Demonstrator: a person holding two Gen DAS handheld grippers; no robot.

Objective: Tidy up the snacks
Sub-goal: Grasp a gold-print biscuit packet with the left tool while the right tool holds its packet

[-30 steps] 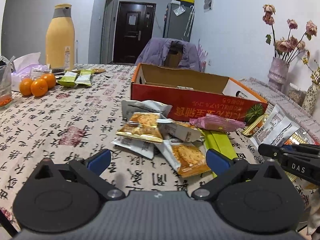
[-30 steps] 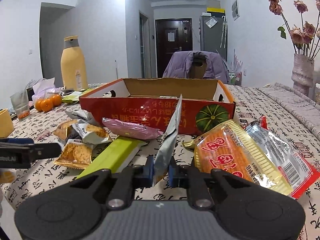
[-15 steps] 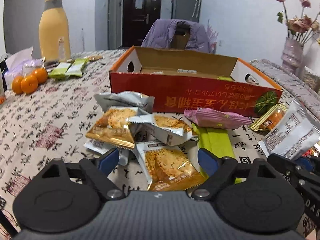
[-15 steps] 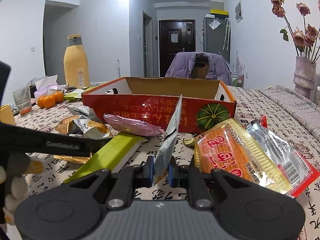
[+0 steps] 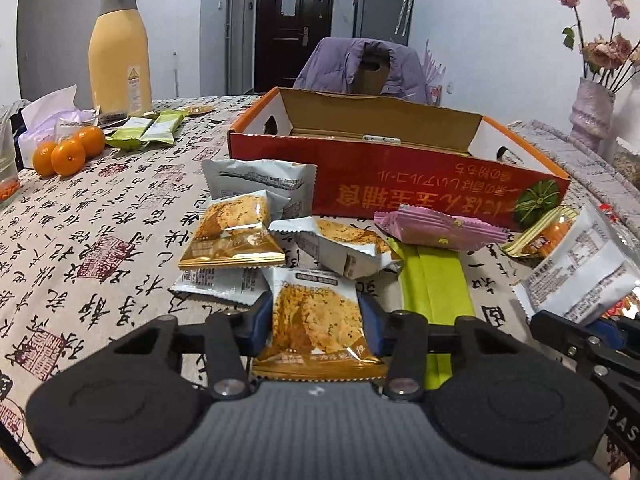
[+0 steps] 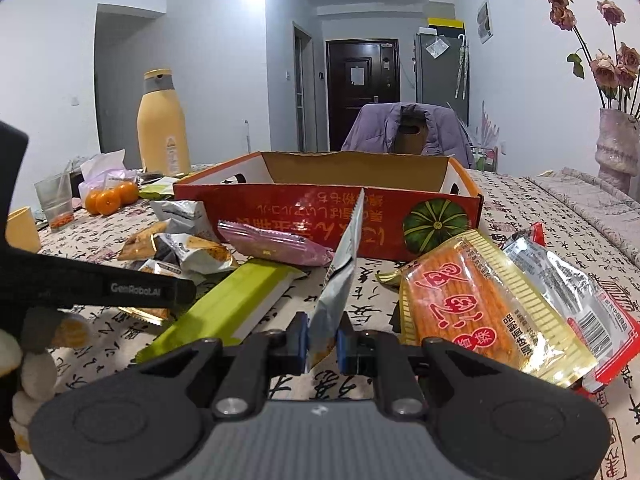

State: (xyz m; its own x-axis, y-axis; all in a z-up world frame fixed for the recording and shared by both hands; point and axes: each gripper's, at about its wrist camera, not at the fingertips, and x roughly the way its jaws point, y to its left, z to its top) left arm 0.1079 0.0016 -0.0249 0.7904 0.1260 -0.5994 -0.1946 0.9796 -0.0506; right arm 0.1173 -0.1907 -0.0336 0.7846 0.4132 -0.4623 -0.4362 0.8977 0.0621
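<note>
The left claw (image 5: 316,322) is closing its blue pads on a white-and-gold foil cracker packet (image 5: 318,322) lying on the calligraphy-print worktop (image 5: 96,240), with more snack packets piled at its 12 o'clock. The right claw (image 6: 323,342) is pinching a silver foil packet (image 6: 340,272) edge-up (its face hidden), the open red cardboard box (image 6: 320,216) sitting at 12 o'clock beyond.

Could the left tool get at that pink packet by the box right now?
Probably not right away: the left tool already has a biscuit packet between its fingers, and the pink packet lies farther ahead, beyond a green packet.
</note>
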